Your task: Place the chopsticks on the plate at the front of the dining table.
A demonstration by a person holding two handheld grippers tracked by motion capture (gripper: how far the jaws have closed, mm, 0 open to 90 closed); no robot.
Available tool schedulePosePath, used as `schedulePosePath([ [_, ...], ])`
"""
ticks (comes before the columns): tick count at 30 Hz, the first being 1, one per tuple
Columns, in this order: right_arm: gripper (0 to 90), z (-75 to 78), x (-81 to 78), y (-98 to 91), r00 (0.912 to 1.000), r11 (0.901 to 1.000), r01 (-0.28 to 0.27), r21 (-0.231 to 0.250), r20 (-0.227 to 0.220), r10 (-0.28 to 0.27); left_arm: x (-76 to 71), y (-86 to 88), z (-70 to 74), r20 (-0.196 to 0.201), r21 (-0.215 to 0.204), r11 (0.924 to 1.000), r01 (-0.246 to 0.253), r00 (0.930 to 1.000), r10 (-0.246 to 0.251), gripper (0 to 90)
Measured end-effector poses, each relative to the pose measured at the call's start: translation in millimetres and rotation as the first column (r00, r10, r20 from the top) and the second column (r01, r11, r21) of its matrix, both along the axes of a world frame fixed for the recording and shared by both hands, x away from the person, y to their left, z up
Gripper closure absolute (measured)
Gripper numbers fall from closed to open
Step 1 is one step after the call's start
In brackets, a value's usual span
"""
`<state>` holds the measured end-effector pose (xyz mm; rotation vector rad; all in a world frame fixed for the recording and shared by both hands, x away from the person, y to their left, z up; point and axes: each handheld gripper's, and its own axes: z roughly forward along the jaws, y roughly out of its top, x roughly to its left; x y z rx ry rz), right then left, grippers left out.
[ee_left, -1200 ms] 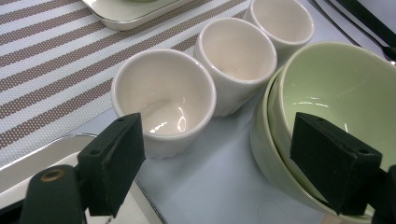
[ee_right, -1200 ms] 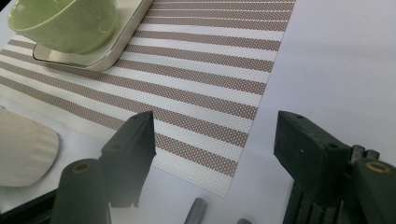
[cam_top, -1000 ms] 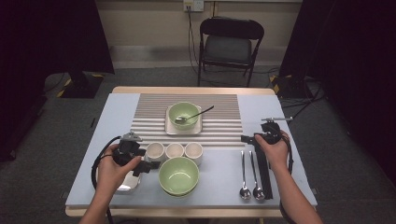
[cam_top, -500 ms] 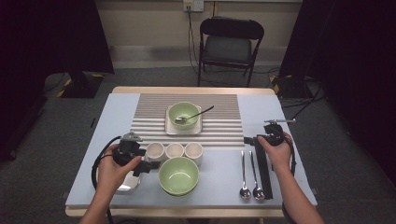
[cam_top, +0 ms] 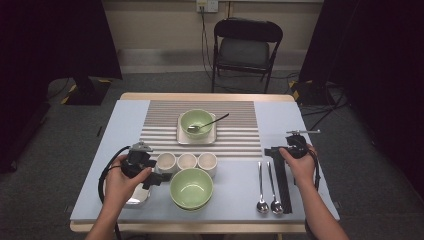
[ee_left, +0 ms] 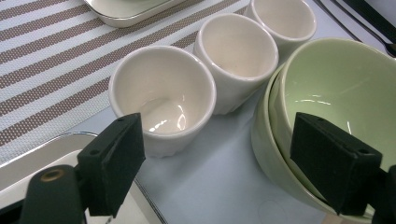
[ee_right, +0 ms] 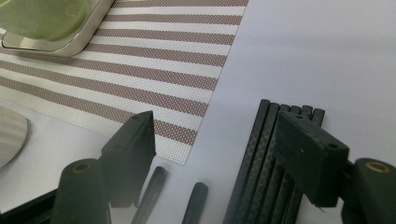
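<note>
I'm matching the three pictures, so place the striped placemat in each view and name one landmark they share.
High view: striped placemat at table centre, beyond the three cups.
Left gripper view: placemat fills the upper left, behind the cups.
Right gripper view: placemat across the upper left.
Shared landmark: the square plate resting on it.

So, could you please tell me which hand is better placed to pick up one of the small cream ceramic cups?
Left: the left gripper hangs open right before the nearest cream cup; the right gripper is by the black chopsticks.
</note>
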<state>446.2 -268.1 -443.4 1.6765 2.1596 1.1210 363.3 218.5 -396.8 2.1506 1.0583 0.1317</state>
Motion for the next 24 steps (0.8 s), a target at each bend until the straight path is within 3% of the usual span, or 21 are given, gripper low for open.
schedulePosePath([
  [24, 28.9, -5.2, -3.5, -11.9, 0.9998, 0.9997, 0.019, -0.017, -0.006, -0.019, 0.1, -0.8, -0.9, 0.0, 0.0, 1.0, -0.001, 1.0, 0.001, 17.5],
])
